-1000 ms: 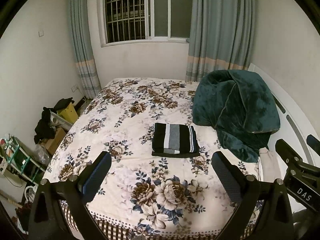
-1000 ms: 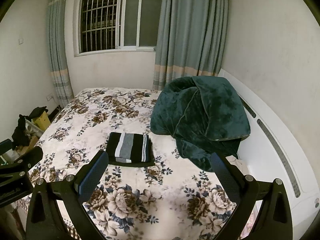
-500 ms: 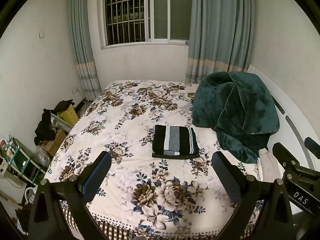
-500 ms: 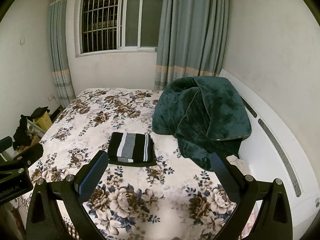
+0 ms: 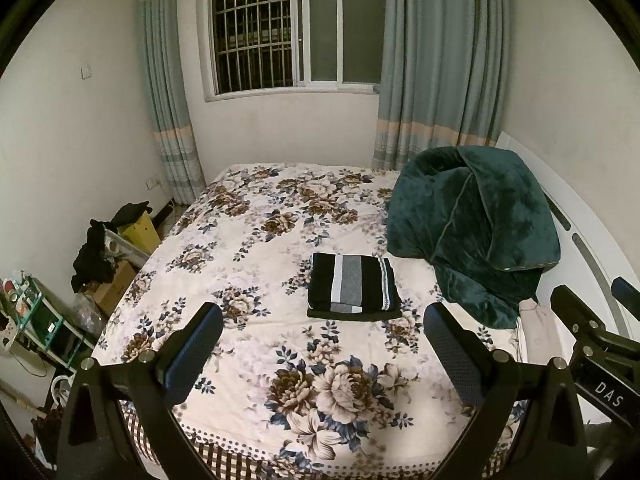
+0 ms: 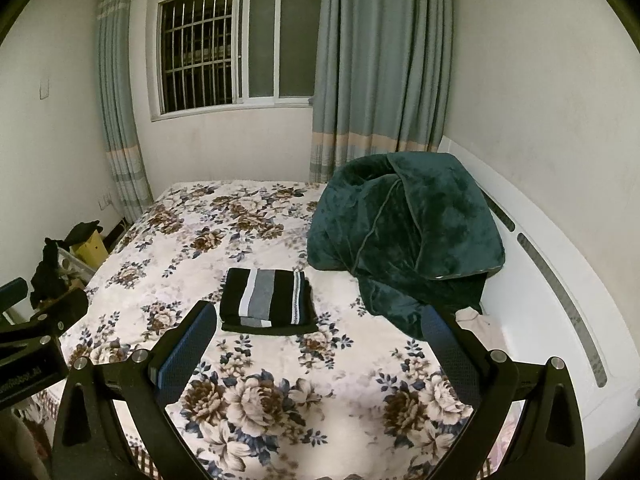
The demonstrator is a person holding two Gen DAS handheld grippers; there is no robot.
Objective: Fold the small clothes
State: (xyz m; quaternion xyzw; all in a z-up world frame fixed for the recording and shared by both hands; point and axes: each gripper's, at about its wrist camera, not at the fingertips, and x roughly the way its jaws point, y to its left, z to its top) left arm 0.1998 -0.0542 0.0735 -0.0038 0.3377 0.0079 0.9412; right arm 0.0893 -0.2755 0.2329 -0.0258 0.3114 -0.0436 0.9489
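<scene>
Left wrist view puts your left gripper (image 5: pixel 322 354) above the foot of the bed (image 5: pixel 256 248), jaws spread wide with nothing between them. Your right gripper (image 6: pixel 318 354) hangs just the same in the right wrist view, released and empty. Both sit well back from the cloth, which reads as a pause away from the work, not a reach.

One folded striped garment (image 5: pixel 353 287) lies flat near the middle of the bed, a tidy rectangle with its edges squared, black with a grey and white band. Judging by that shape, its folding looks done, and it rests where both grippers could get at it.

One green blanket (image 5: pixel 472 224) is heaped against the headboard side, just beside the garment and not touching it, probably pushed there to leave room. One pale cloth (image 5: pixel 534 316) peeks out below the blanket; you cannot tell what it is. If it is another small item, it would be your next piece.
</scene>
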